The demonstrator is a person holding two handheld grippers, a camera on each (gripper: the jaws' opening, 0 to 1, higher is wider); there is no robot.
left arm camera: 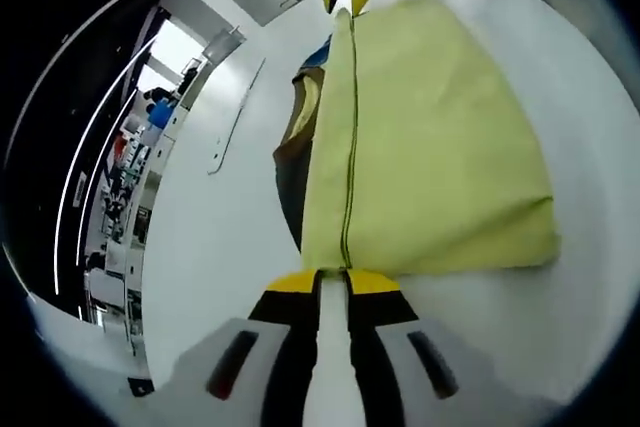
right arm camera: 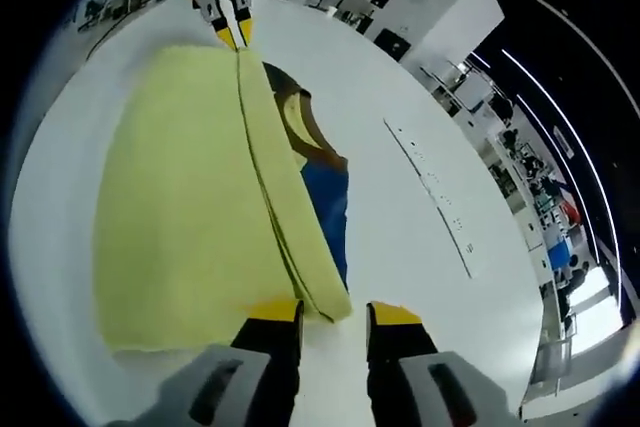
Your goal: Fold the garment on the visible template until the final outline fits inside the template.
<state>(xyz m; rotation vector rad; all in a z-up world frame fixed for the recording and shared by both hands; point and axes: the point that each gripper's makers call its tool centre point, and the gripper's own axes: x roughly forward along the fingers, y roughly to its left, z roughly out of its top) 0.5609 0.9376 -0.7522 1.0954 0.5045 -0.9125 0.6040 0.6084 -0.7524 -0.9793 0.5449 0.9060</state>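
Left gripper [left arm camera: 333,282] pinches the yellow garment's [left arm camera: 430,137] folded edge, jaws pressed together; right gripper [right arm camera: 335,315] stands spread at the opposite corner on the white table [right arm camera: 400,147]; blue cloth [right arm camera: 328,209] peeks underneath.

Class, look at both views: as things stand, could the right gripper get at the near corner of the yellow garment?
Probably yes. The right gripper stands open with the yellow garment corner lying just at its left fingertip on the white table, nothing between.
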